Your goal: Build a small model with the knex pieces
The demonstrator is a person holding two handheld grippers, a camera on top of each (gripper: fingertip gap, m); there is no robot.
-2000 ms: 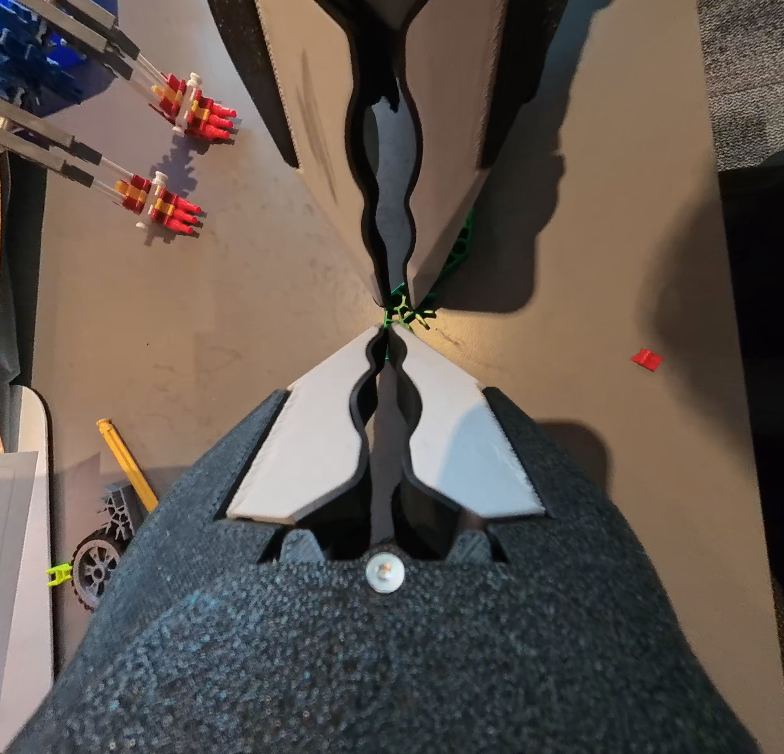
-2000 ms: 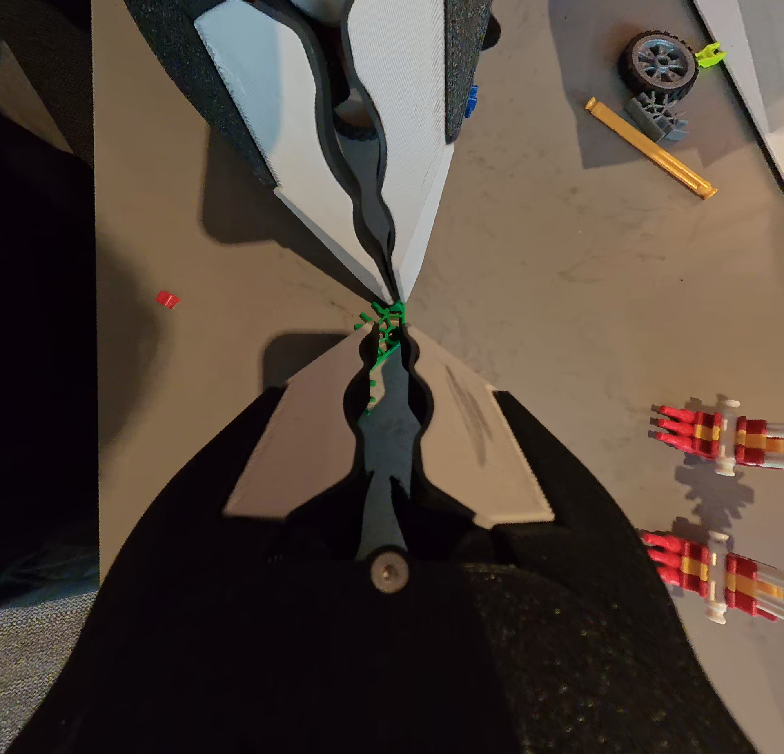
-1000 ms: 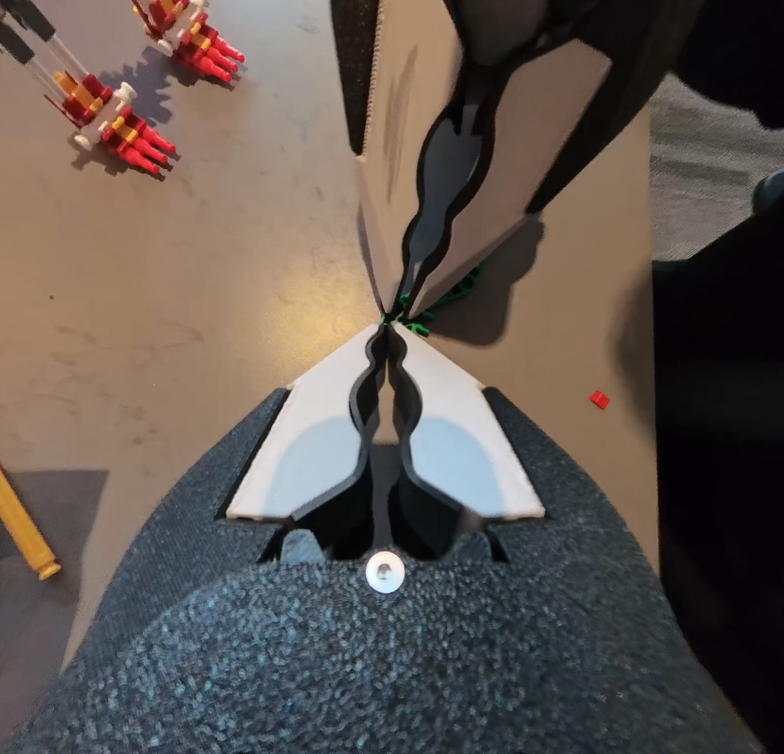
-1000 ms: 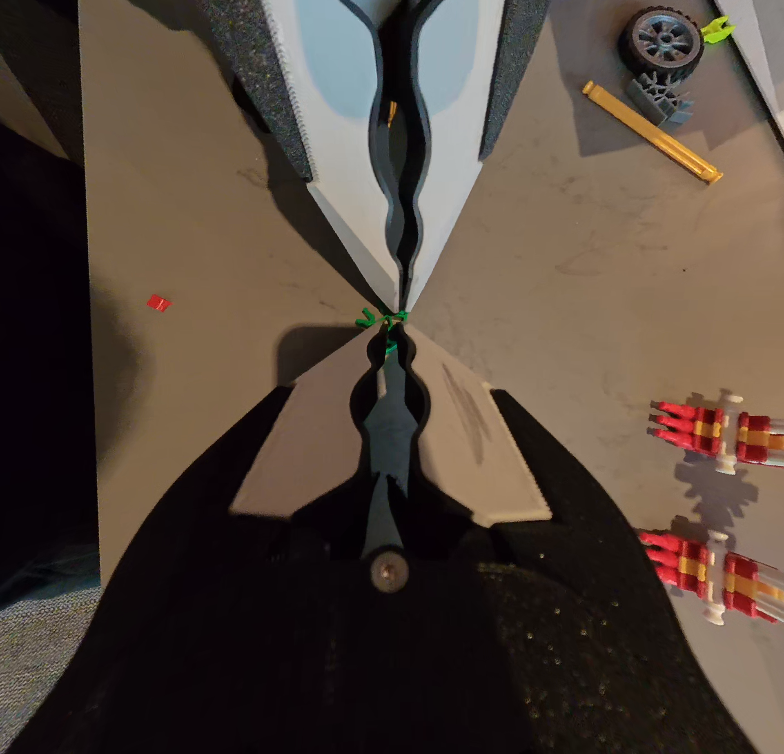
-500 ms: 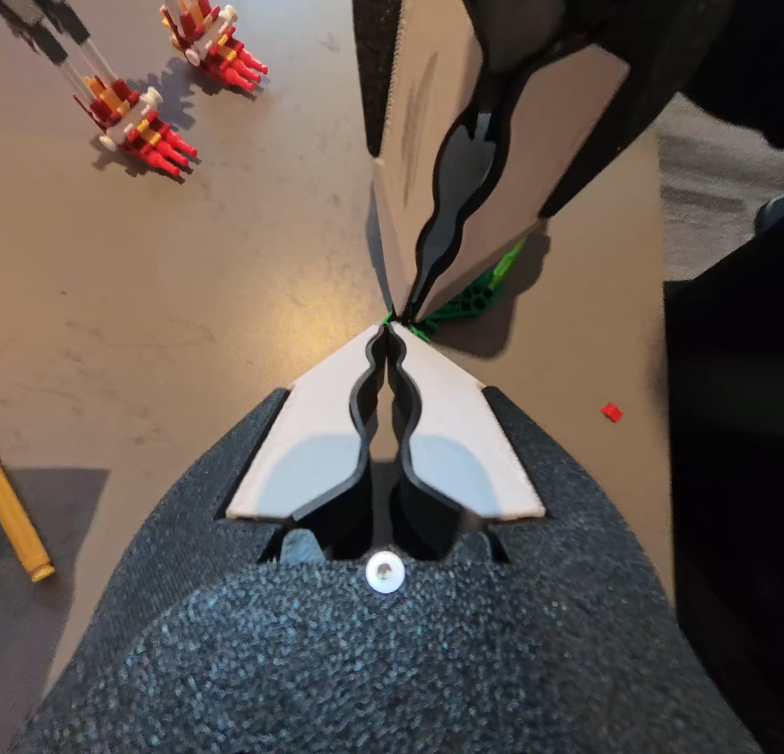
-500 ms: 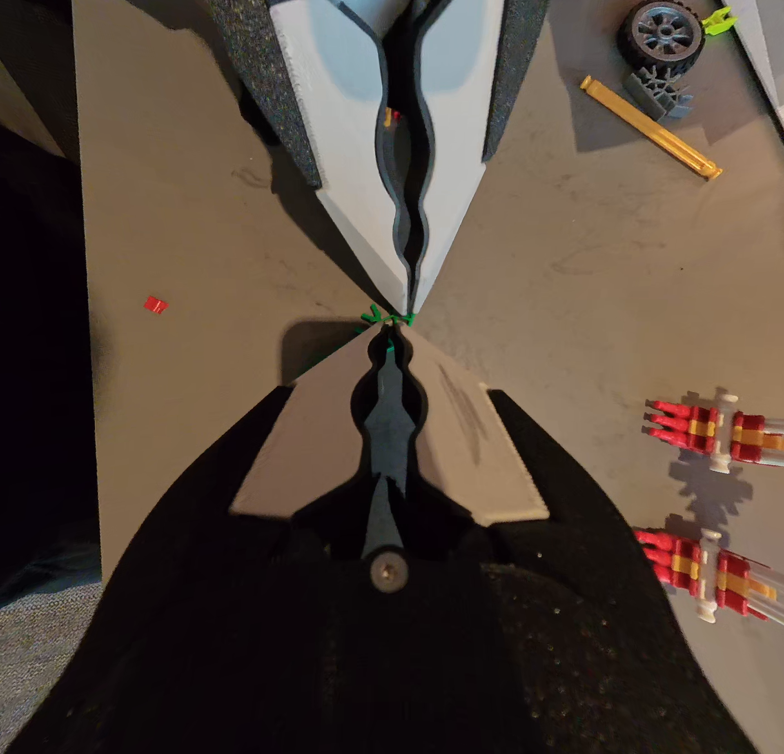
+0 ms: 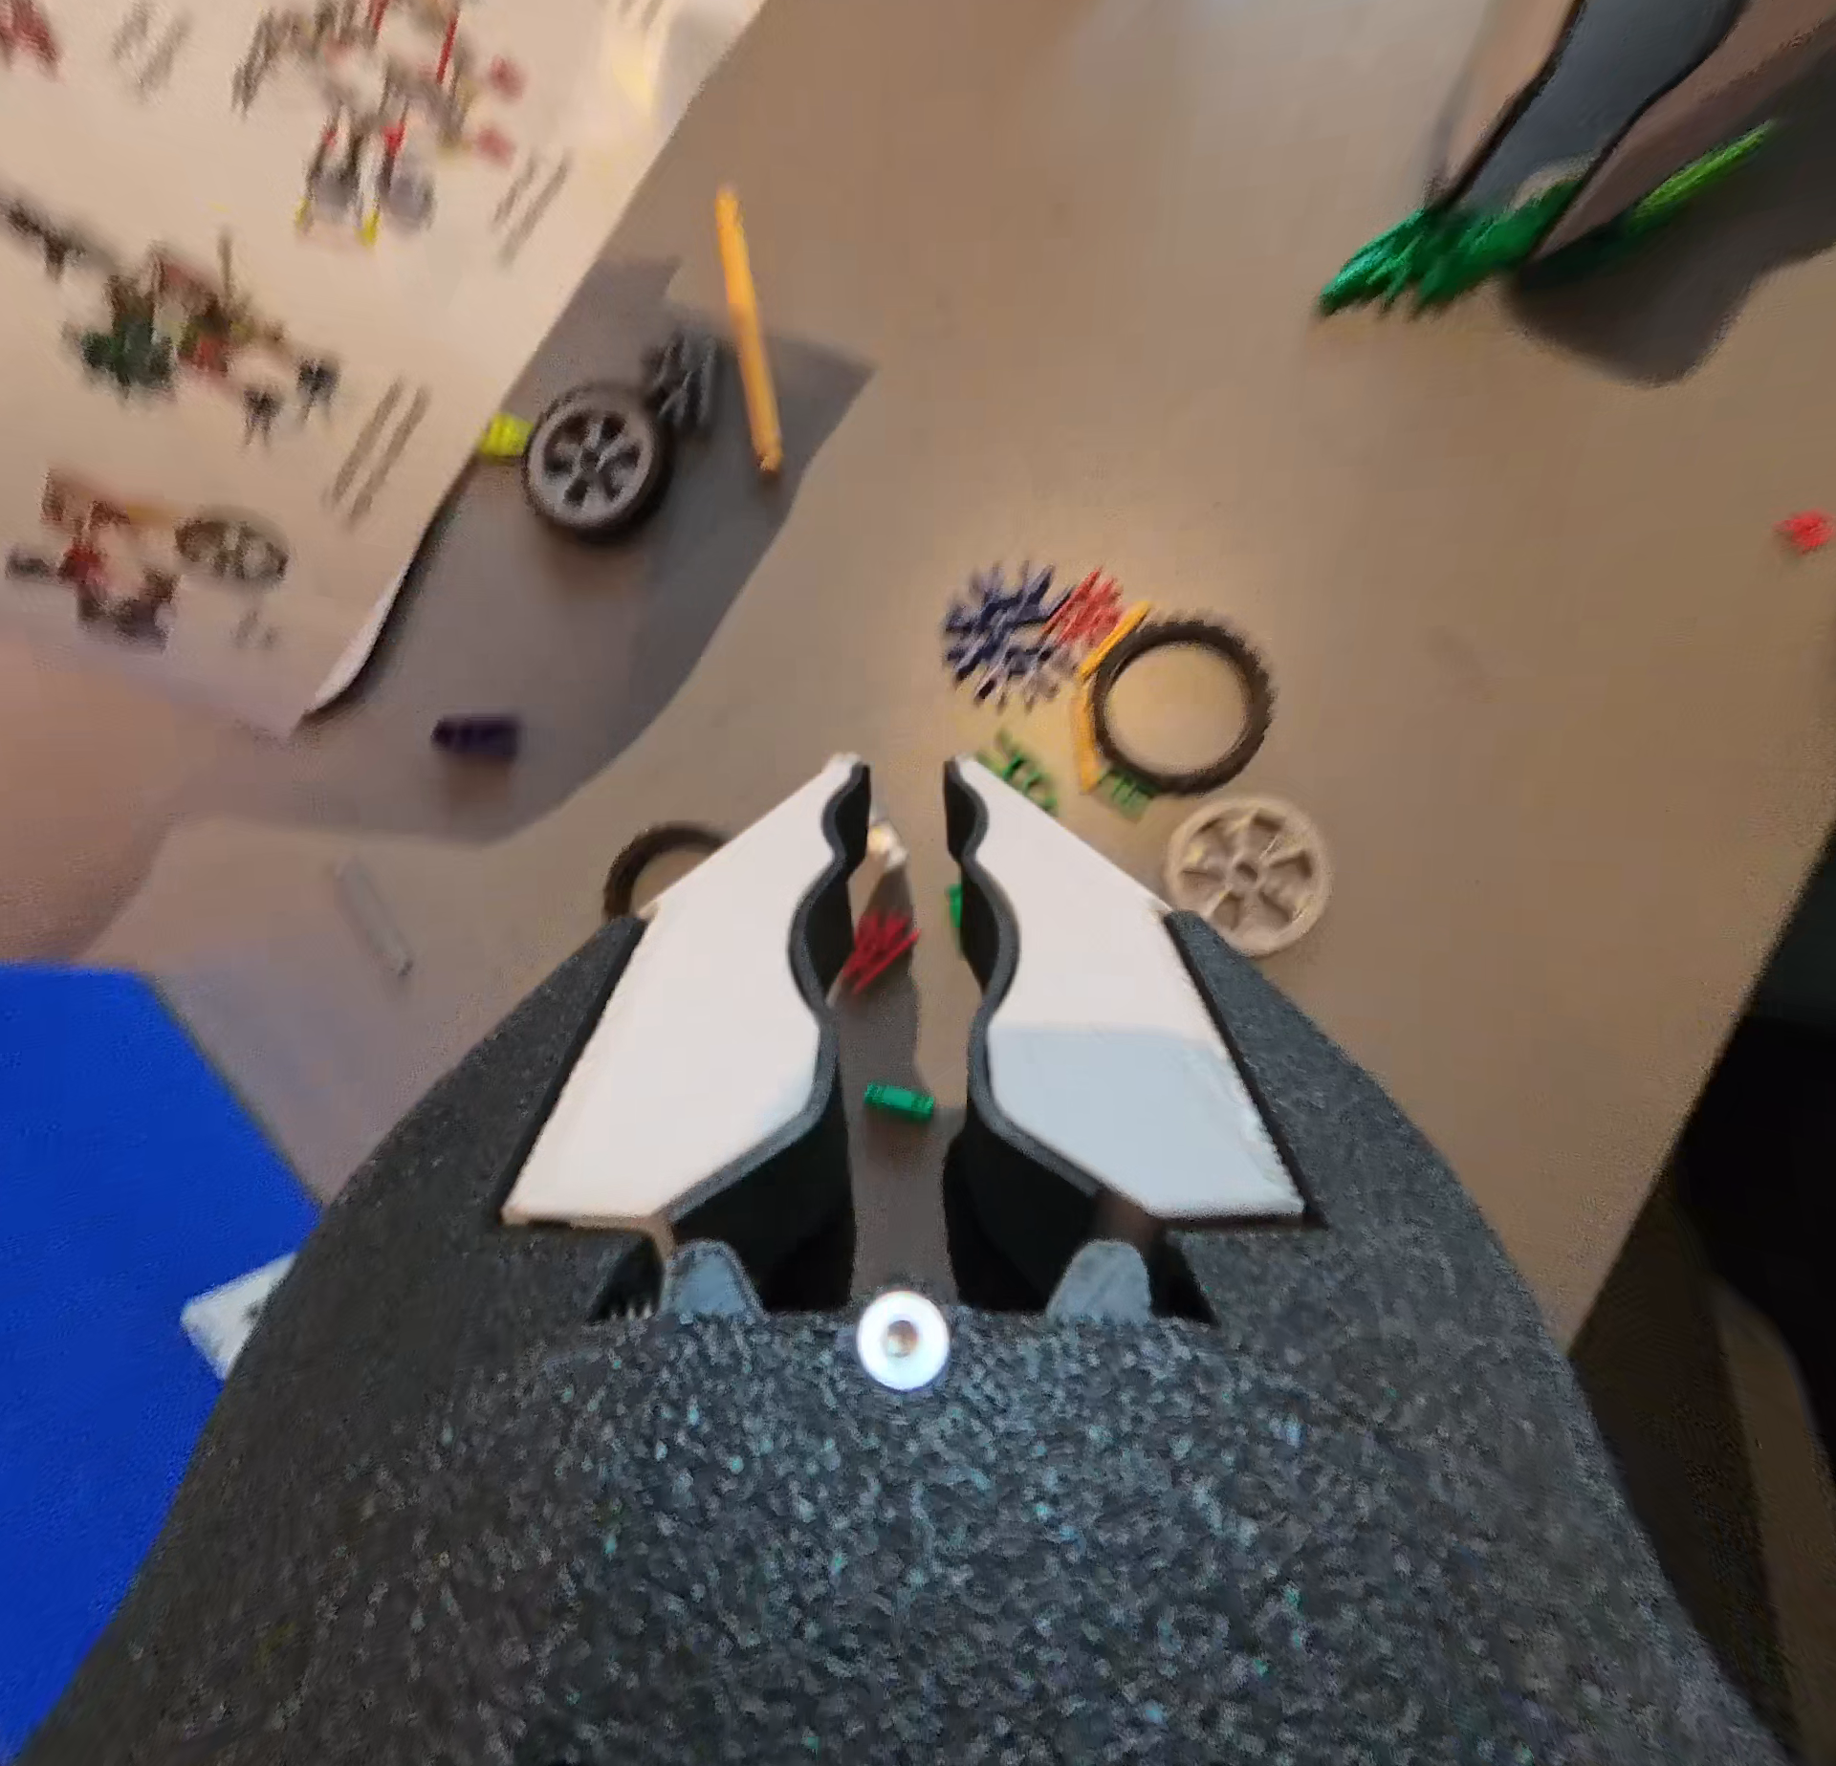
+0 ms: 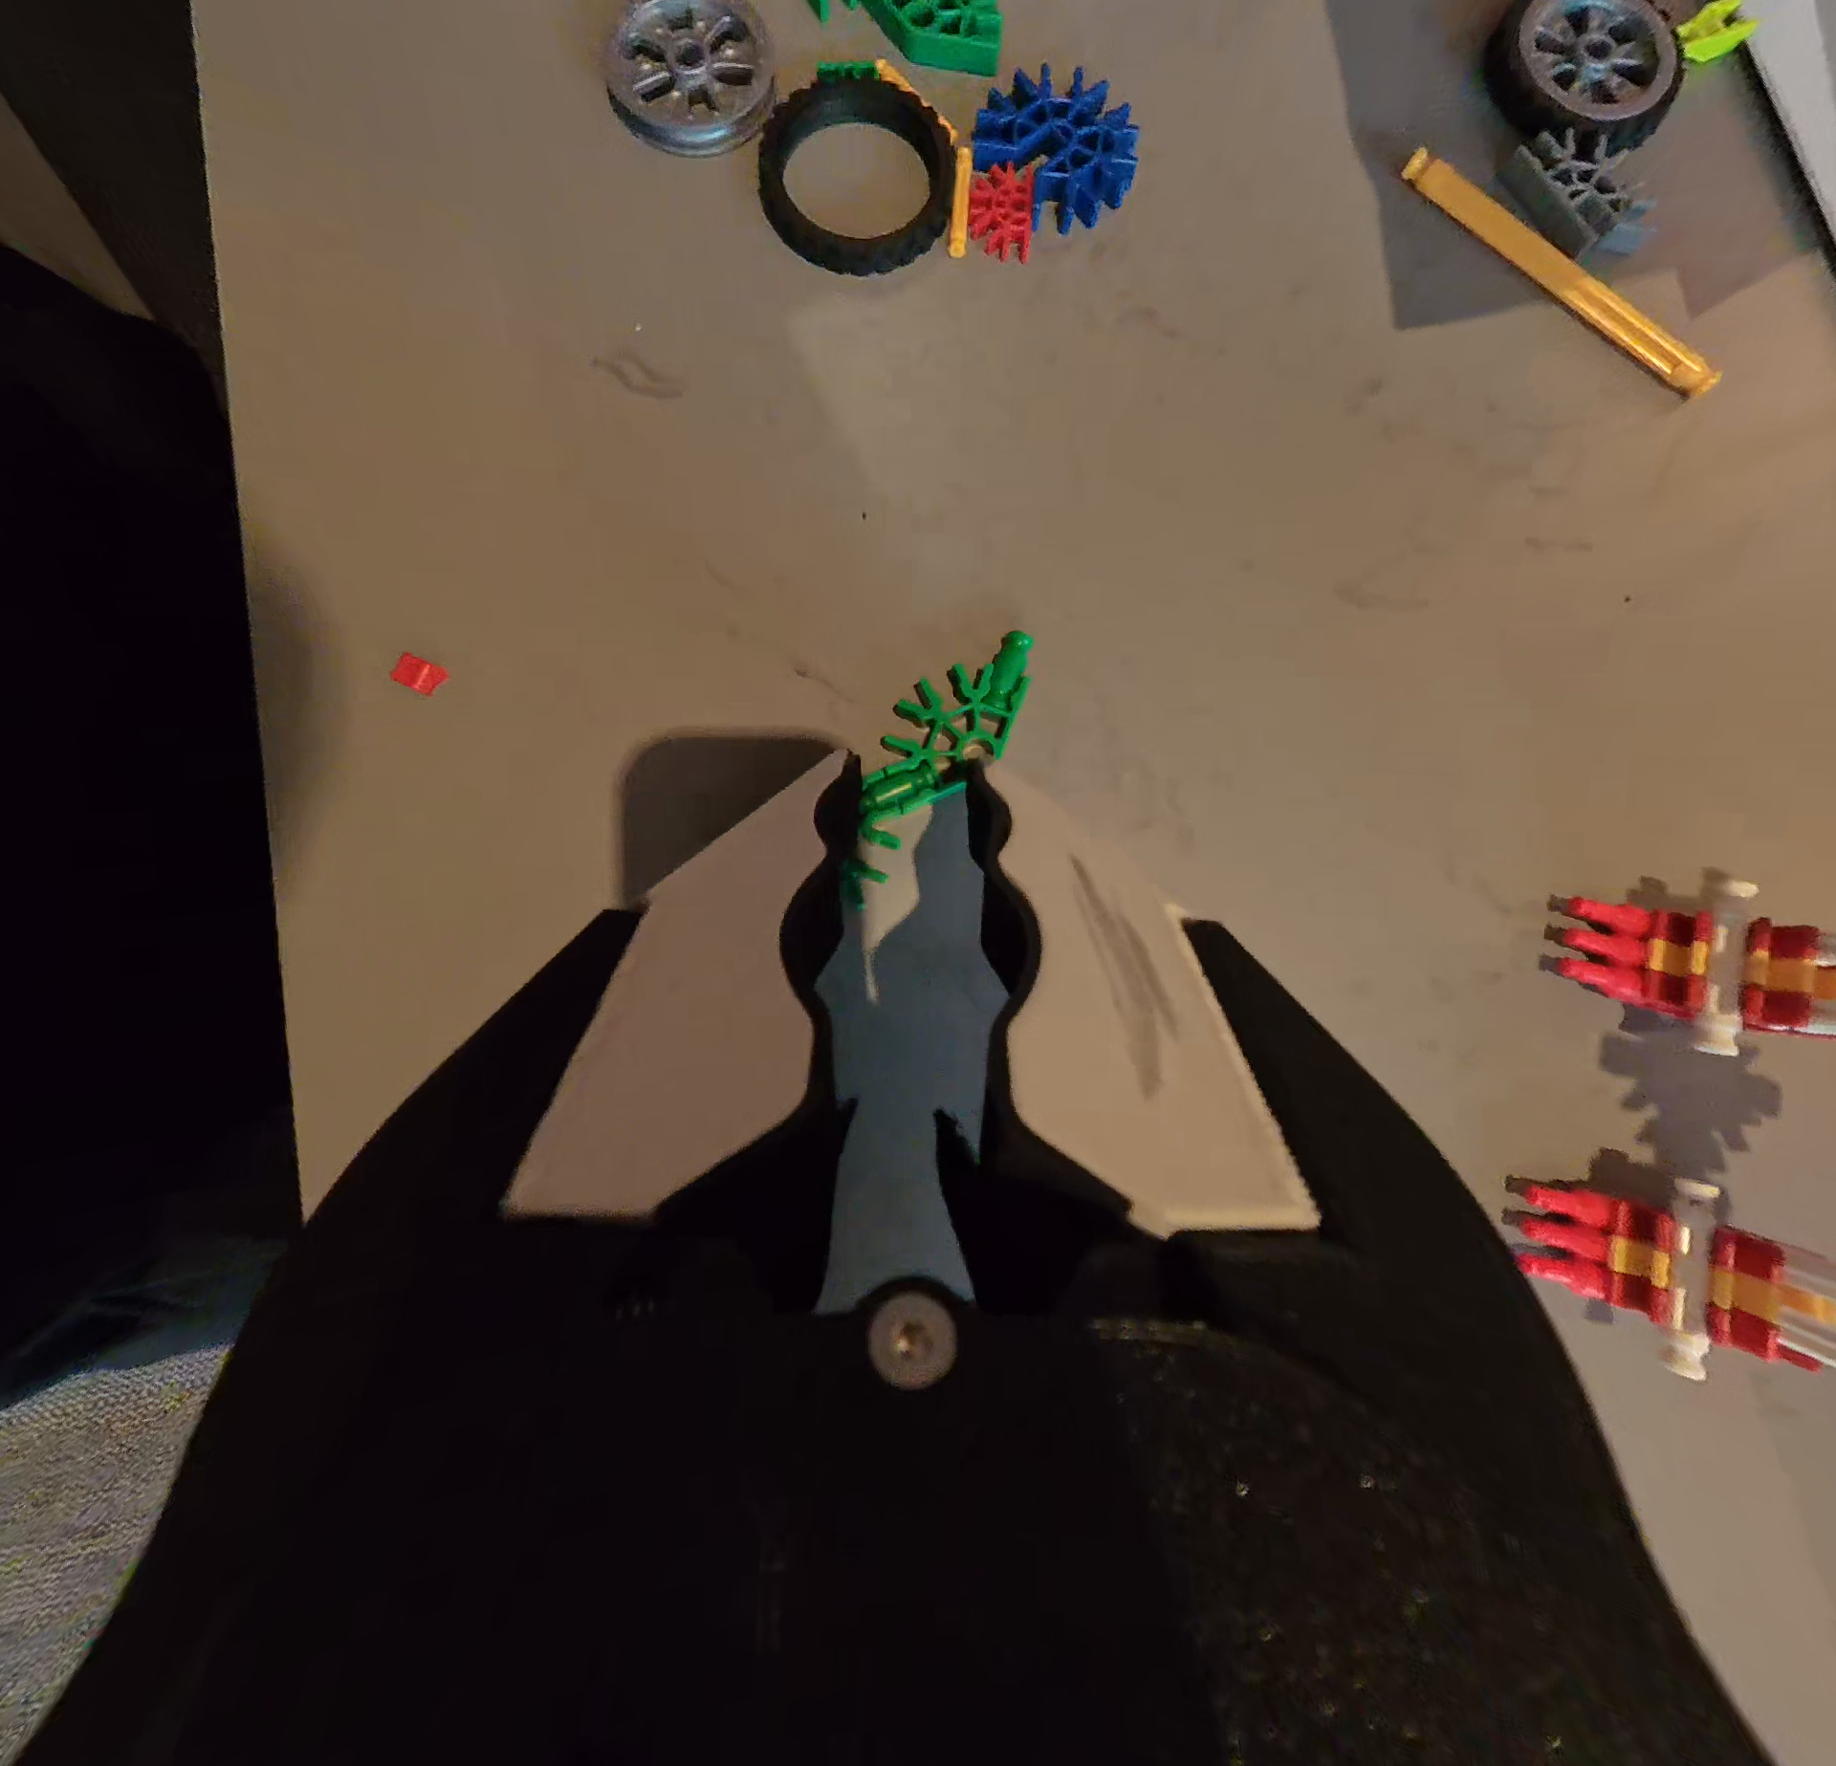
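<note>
Your right gripper (image 8: 909, 775) pinches a green connector piece (image 8: 944, 725) at its tips, just above the table (image 8: 1192, 526). Your left gripper (image 7: 902, 775) holds nothing, jaws narrowly parted, hovering just short of the black tyre ring (image 7: 1182, 705) beside the pale wheel hub (image 7: 1247, 874).

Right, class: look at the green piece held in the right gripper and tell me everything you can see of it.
The green connector piece looks like hard plastic: a flat, fan-shaped part with spokes and slotted prongs, joined to a short green rod whose rounded tip points away. The right gripper is shut on its near end, fingers pinching it. It sticks out tilted above the grey table; whether it touches the table cannot be told.
</note>
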